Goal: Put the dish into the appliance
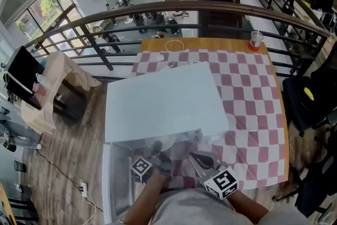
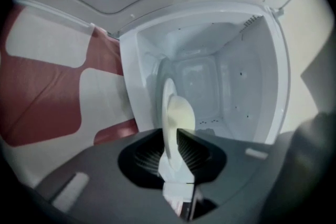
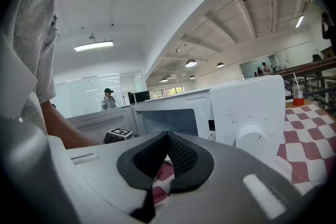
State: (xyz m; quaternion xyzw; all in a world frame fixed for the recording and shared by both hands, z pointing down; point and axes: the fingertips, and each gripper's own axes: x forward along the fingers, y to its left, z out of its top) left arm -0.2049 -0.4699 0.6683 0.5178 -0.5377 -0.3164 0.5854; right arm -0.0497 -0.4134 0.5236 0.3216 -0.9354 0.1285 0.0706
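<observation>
Nearest to the person, the left gripper is clamped on the rim of the dish. Its two ribbed pads press on the lower edge from both sides. The dish is small, white and shallow, and in the left gripper view it is seen edge-on, just in front of the open mouth of the appliance. In the head view it is only a pale round shape beyond the left gripper.

The right gripper is closed with nothing between the jaws, and it rests beside the left one at the front of the table.

I judge the dish to be ceramic or hard plastic: stiff, light enough for one gripper, smooth and probably slippery. It could crack if it falls. The rim is the only place where the jaws can hold it, so the grip is narrow and the dish could swing. It seems safer to lay it flat on the floor of the cavity before the jaws let go.

Behind the dish is the white microwave with its empty cavity, and its door is swung open to the left. It stands on a red and white checked cloth. At the far corner there is a cup.
</observation>
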